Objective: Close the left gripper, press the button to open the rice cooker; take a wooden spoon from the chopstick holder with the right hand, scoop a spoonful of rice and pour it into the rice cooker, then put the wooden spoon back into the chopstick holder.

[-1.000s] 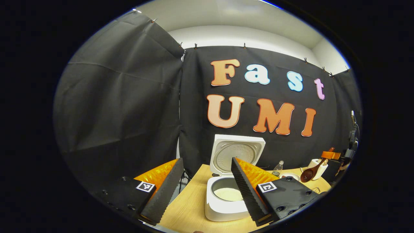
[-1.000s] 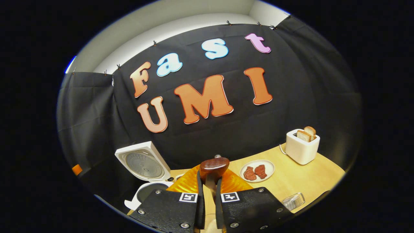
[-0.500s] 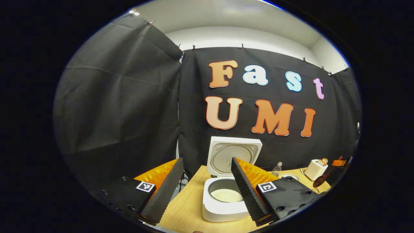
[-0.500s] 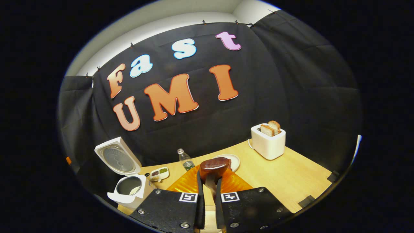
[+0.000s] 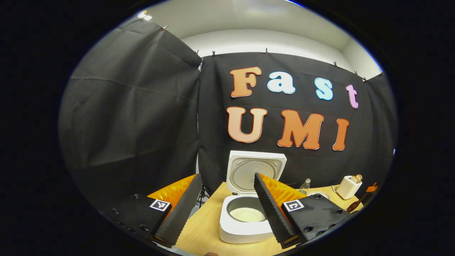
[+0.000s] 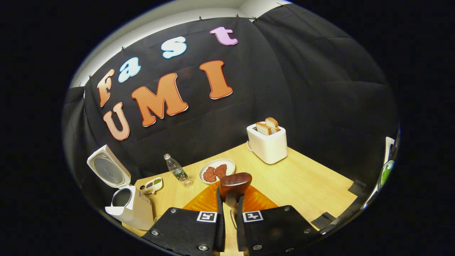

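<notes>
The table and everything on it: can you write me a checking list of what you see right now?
Surface: wooden table, looks dry.
Job's things: rice cooker lid up, rice inside; wooden spoon in the right gripper.
Clutter: toaster with bread; plate with two reddish pieces; water bottle; small dish.
Grippers: left gripper open, holding nothing; right shut on the spoon.
Cables: thin cord behind the toaster.
Surroundings: black cloth walls.
</notes>
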{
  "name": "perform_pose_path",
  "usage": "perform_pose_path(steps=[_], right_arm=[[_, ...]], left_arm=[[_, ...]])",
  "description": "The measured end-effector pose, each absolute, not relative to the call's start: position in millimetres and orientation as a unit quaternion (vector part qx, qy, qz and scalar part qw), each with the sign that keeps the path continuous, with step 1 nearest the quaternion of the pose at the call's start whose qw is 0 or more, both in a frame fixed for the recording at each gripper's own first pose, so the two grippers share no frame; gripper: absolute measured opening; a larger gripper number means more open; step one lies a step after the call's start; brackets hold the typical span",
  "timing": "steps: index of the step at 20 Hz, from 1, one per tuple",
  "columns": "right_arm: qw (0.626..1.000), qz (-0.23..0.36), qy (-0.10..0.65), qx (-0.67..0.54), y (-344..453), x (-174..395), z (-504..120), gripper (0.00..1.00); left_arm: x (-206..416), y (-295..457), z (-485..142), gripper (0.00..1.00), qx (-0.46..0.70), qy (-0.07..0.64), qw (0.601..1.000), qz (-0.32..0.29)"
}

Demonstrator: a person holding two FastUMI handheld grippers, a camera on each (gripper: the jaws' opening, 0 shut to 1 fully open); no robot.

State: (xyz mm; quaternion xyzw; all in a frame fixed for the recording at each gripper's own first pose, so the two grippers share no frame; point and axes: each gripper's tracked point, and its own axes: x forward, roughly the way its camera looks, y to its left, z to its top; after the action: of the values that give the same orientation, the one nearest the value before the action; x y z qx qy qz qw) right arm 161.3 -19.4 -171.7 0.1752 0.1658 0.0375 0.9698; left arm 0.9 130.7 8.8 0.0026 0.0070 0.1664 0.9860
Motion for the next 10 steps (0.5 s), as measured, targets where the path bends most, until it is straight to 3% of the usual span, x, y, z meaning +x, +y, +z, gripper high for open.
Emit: perform_pose_path(steps=[10], right_arm=[[0.952, 0.075, 0.214, 0.204, -9, 184, -231, 0.13]], left_arm=[[-4, 92, 11, 1.00, 0.024, 0.017, 0.986, 0.166]])
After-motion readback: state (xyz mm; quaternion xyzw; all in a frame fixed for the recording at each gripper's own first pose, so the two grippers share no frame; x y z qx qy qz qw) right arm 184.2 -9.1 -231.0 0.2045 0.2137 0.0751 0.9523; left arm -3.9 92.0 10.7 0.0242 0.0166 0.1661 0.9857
